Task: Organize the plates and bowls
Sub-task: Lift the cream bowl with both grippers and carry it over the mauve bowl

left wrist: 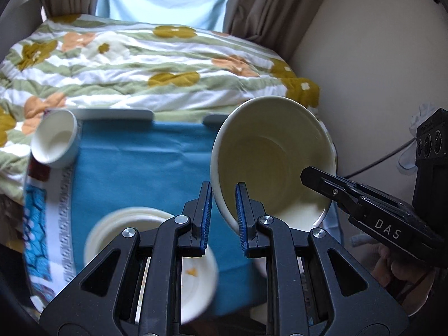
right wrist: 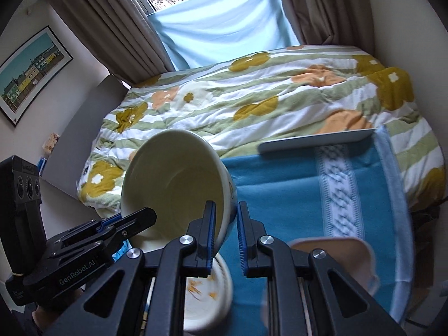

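Left gripper and right gripper both pinch the rim of one large cream ceramic bowl, tilted, empty, held above the blue cloth. Below lies a white plate stack bearing orange crumbs. Far left, a small white bowl sits empty.

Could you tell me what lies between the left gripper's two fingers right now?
In the left wrist view, the rim and wall of the large cream bowl sit between the left gripper fingers.
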Tool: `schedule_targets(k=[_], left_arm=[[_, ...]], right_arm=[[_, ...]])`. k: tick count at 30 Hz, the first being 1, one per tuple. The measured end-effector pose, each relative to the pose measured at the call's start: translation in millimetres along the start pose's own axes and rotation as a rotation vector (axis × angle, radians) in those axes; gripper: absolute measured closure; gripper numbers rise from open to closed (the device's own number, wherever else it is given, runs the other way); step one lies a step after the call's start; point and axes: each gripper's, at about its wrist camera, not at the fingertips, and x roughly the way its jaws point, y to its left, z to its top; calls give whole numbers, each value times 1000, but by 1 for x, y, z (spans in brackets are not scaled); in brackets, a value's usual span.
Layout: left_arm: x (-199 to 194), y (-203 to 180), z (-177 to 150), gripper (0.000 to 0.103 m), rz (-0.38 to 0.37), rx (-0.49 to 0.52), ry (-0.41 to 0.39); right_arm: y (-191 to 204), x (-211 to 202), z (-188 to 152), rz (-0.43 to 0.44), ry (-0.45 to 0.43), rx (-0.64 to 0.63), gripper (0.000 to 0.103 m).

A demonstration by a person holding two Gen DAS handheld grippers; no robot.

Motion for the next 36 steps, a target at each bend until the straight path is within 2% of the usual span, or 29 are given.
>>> schedule_targets(k=[8,15,26,36], left_arm=[[50,-72,-52,88,-8,-2,115],[108,-90,-75,88,48,74,272],[138,-86,-88,88,83,184,374],[140,-93,-85,88,128,261,365]], right_arm=[[-79,-25,-42,-42,69,28,89],[-123,5,-75,-81,174,96,89],[-139,30,-96,-100,235,163,89],[-137,34,-96,-135,273,151,89]])
